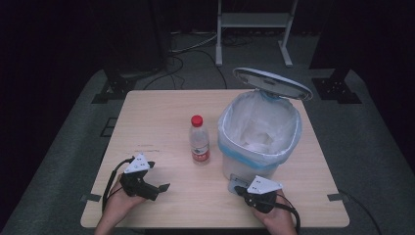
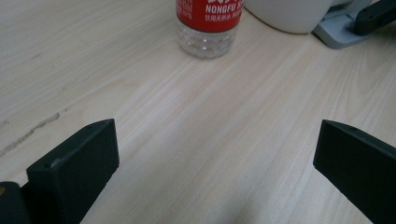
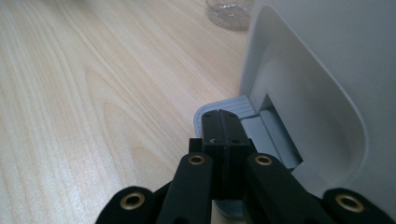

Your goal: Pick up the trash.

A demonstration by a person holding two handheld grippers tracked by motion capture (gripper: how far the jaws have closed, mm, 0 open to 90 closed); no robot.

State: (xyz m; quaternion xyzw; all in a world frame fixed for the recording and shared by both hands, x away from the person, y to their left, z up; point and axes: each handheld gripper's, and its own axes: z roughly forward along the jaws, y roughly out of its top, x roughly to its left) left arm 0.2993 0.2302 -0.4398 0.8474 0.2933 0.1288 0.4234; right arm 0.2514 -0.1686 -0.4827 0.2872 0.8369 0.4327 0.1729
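My left tool (image 1: 157, 177) hangs released, jaws wide, low over the tabletop (image 1: 161, 112). The bottle (image 1: 199, 140) stands upright ahead of it, toward the bin (image 1: 259, 129), nearer this hand than the other. It is clear plastic with a red cap and red label. My right tool (image 3: 219, 122) is clenched empty, pressing the bin's pedal (image 3: 205, 112), lid (image 1: 272, 83) up.

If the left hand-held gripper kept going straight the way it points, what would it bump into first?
Probably the bottle: it stands ahead of the open left hand-held gripper, slightly left of centre, across bare table. Depth is unclear.
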